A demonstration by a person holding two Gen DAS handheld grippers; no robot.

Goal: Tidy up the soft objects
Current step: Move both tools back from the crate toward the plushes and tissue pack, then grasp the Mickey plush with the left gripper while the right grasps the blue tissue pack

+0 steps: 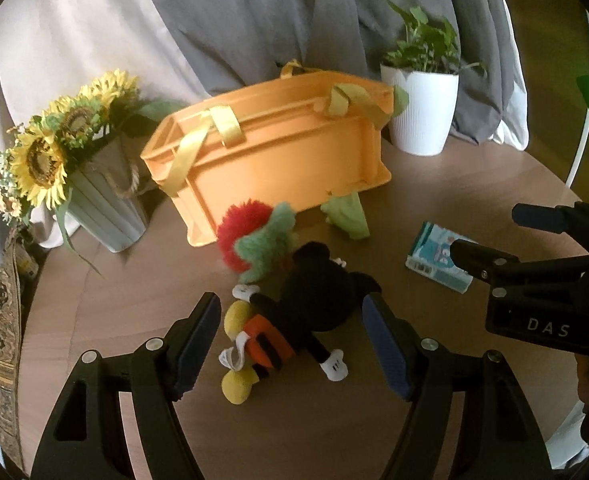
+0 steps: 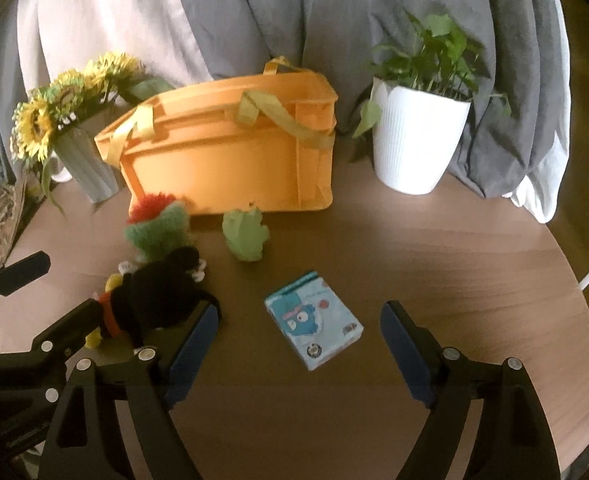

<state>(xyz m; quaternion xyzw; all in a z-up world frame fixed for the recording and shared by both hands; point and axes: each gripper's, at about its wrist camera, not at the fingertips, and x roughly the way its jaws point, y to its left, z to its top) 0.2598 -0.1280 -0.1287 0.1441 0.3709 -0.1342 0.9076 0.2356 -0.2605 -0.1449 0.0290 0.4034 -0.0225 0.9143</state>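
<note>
While both grippers (image 1: 292,344) (image 2: 298,344) gape empty, fuzzy mouse plush (image 1: 294,316) lies on woodgrain.

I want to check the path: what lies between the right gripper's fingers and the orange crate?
In the right wrist view, the blue card box lies on the table just ahead of the open right gripper. Beyond it is bare wood up to the orange crate.

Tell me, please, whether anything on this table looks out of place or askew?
The orange crate is tipped up at one end, propped on a small green soft toy wedged under its corner. The mouse doll lies sprawled on the table, not put away.
</note>
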